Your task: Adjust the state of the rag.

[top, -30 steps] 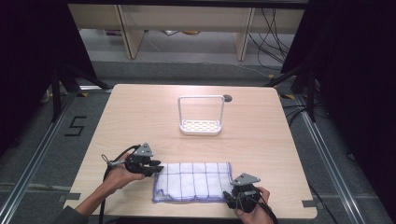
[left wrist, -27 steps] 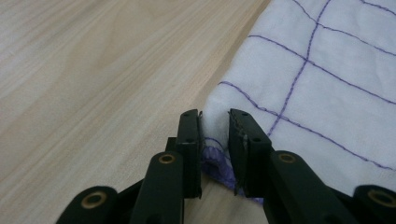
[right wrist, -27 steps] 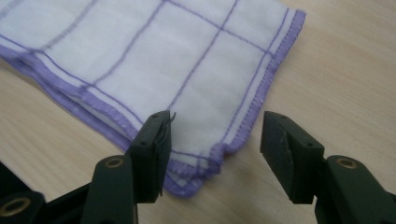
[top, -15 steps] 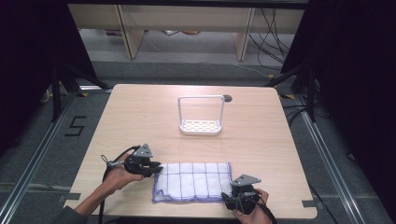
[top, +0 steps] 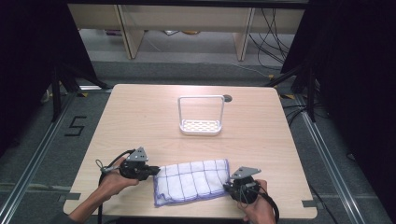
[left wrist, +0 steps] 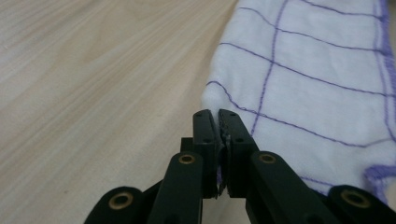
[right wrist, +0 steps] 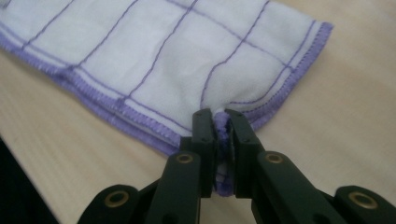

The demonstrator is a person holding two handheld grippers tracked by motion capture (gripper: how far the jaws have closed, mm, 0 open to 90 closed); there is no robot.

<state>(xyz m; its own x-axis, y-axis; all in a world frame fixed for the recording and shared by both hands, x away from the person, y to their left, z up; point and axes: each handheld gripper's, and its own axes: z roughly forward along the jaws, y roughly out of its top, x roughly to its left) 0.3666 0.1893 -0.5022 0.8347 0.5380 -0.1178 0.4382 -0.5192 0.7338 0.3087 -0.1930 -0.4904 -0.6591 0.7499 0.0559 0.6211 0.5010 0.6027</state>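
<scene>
A white cloth [top: 191, 182] with purple grid lines and purple hem lies folded flat near the table's front edge. My left gripper [top: 156, 171] is at its left end, and its jaws have just been closing. In the left gripper view the left gripper [left wrist: 218, 112] is shut on the edge of the cloth [left wrist: 317, 70]. My right gripper [top: 229, 187] is at the cloth's right front corner, and its jaws have also just been closing. In the right gripper view the right gripper [right wrist: 219, 112] pinches the hemmed corner of the cloth [right wrist: 163, 46].
A white rack [top: 201, 126] with a tall loop handle stands at the middle of the wooden table [top: 140, 116]. A small round hole [top: 227, 98] sits behind it. The table's front edge runs close under both hands.
Both hands have stayed at the cloth's two ends. The cloth lies as before.
</scene>
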